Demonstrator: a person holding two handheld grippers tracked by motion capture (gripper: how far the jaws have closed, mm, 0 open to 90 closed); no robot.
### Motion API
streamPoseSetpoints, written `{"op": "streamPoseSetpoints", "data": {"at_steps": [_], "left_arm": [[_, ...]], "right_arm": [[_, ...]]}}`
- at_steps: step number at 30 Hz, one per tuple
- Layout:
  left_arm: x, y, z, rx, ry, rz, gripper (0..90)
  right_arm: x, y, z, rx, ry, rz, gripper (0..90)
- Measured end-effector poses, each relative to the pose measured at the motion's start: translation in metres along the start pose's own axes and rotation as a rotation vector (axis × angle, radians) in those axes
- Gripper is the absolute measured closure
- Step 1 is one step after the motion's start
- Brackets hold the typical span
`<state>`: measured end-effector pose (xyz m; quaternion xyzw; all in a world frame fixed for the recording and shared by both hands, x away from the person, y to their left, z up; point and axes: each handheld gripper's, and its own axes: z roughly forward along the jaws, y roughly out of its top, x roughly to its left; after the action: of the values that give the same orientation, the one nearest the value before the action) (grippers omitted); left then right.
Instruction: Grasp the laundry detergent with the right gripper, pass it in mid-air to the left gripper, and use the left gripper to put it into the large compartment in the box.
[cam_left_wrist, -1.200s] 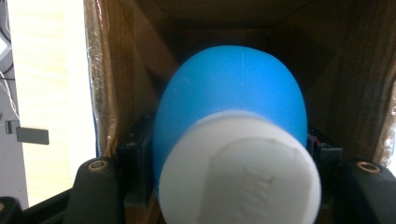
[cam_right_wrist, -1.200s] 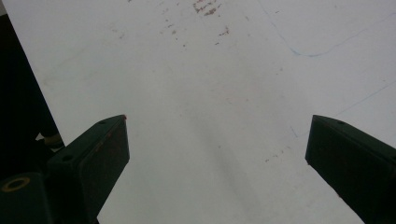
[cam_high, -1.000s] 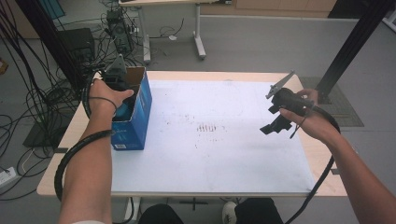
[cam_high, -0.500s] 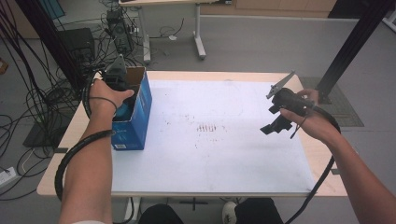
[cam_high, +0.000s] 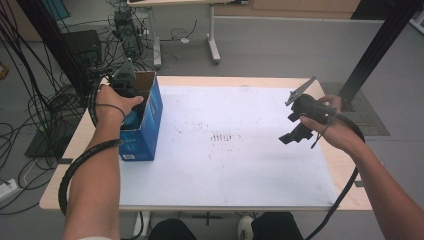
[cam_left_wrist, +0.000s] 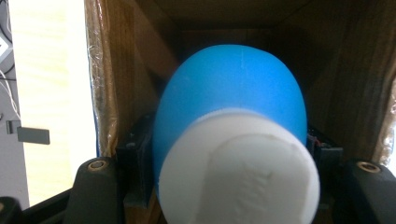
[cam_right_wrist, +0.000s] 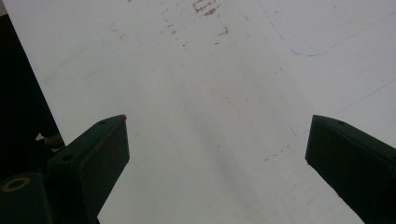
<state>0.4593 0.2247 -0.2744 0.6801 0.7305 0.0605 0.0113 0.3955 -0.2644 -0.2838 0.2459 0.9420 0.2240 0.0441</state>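
Inside the box (cam_high: 145, 125) at nine o'clock, the left tool (cam_left_wrist: 224, 154) pinches a blue bottle (cam_left_wrist: 229, 93). Right tool (cam_right_wrist: 215, 140) hangs spread above the table (cam_high: 240, 165) at three o'clock.

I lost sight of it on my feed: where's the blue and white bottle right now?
The bottle sits between the left gripper jaws, inside the open blue box at the table's left edge.

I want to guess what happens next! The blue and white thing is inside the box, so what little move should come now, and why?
Probably open the left hand-held gripper a little to let go. Its jaws are clamped on the round blue object with a white cap, which already sits inside the brown-lined blue cardboard box. The right hand-held gripper hangs open over the white table sheet, holding nothing, so it needn't help.
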Motion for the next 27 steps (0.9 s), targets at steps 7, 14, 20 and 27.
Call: {"op": "streamPoseSetpoints", "data": {"at_steps": [7, 14, 20, 27], "left_arm": [[0.001, -0.001, 0.0, -0.003, -0.002, -0.003, 35.7], [0.002, -0.001, 0.0, 0.001, -0.013, -0.001, 35.1], [0.001, -0.001, -0.007, -0.005, -0.027, -0.003, 29.7], [-0.002, -0.002, -0.026, -0.026, 0.016, 0.017, 25.0]], "right_arm": [[0.001, 0.0, -0.001, 0.002, -0.001, 0.001, 6.1], [0.002, 0.0, -0.003, 0.0, -0.004, -0.003, 6.1], [0.003, 0.001, -0.004, -0.002, -0.003, -0.004, 6.1], [0.005, 0.004, -0.005, -0.01, -0.002, -0.011, 6.2]]}}
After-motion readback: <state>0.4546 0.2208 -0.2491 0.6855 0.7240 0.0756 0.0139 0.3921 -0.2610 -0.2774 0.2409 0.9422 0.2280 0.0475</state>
